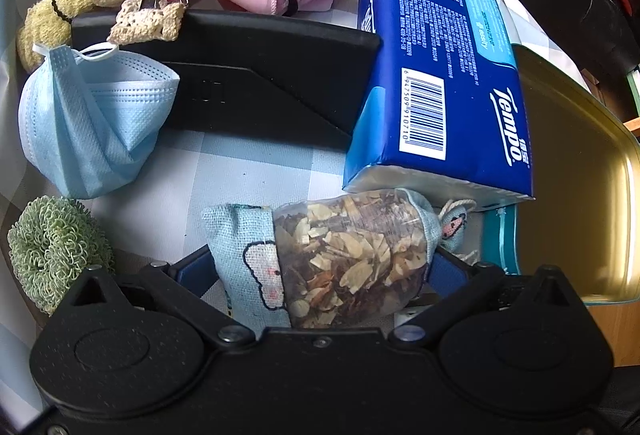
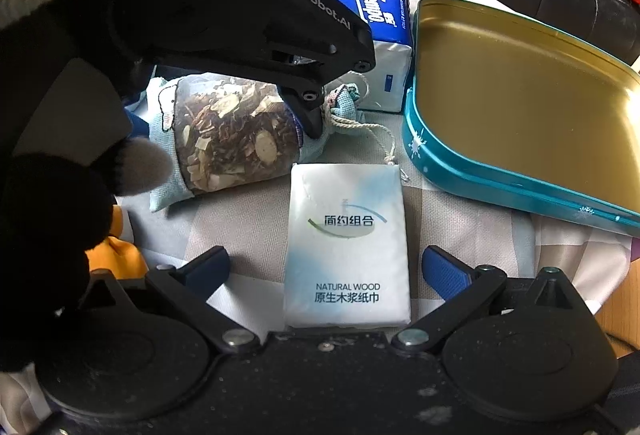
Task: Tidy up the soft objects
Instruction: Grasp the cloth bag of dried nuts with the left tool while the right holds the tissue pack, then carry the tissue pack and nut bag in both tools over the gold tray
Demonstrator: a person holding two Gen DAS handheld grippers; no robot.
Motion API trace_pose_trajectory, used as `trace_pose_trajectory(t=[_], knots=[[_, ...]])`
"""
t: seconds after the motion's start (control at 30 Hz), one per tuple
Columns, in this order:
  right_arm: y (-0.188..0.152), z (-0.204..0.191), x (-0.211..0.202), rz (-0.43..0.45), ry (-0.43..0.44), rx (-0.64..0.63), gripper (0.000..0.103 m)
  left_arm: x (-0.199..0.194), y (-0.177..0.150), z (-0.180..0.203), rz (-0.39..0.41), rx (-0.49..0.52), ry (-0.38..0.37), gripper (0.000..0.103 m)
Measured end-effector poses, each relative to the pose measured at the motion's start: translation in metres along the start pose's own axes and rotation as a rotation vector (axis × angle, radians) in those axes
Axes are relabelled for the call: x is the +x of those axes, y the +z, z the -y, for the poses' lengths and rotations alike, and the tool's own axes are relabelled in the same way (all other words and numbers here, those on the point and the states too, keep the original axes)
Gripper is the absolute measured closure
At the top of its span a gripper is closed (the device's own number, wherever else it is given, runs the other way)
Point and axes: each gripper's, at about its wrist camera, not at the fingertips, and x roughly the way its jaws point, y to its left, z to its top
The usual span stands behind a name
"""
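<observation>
Sachet [image 1: 340,255] of dried herbs sits clenched in the left gripper [image 1: 320,267] beside the tin tray [image 1: 580,195]. Right gripper [image 2: 326,267] fingers spread around a tissue packet [image 2: 346,247]. Its drawstring may snag the tray rim.

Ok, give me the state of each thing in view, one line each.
Left gripper: shut on the light blue herb sachet.
Light blue herb sachet: lying on its side, drawstring end toward the tin.
Right gripper: open, around the small white tissue pack.
Small white tissue pack: flat on the cloth, sealed.
Teal tin tray: open, nothing inside.
Blue Tempo tissue pack: unopened, beside the tin.
Light blue face mask: crumpled.
</observation>
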Motion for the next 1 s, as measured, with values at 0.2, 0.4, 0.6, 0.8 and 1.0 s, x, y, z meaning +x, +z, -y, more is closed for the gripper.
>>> trace_pose_trajectory(t=[0.2, 0.4, 0.6, 0.8, 1.0], knots=[[-0.002, 0.001, 0.0, 0.012, -0.001, -0.008, 0.0, 0.002, 0.003, 0.003, 0.012, 0.02, 0.0, 0.002], [-0.006, 0.0, -0.003, 0.019, 0.003, -0.021, 0.0, -0.009, 0.0, 0.003, 0.047, 0.034, -0.051, 0.024], [-0.007, 0.0, -0.007, 0.02, 0.006, -0.026, 0.006, -0.016, 0.0, -0.004, 0.061, 0.013, -0.099, 0.039], [-0.009, 0.001, -0.019, 0.064, -0.003, -0.03, 0.05, -0.032, -0.002, -0.007, 0.116, 0.03, -0.097, 0.04], [-0.013, 0.002, -0.026, 0.08, -0.015, -0.037, 0.052, -0.054, -0.01, -0.021, 0.169, 0.017, -0.098, 0.04]])
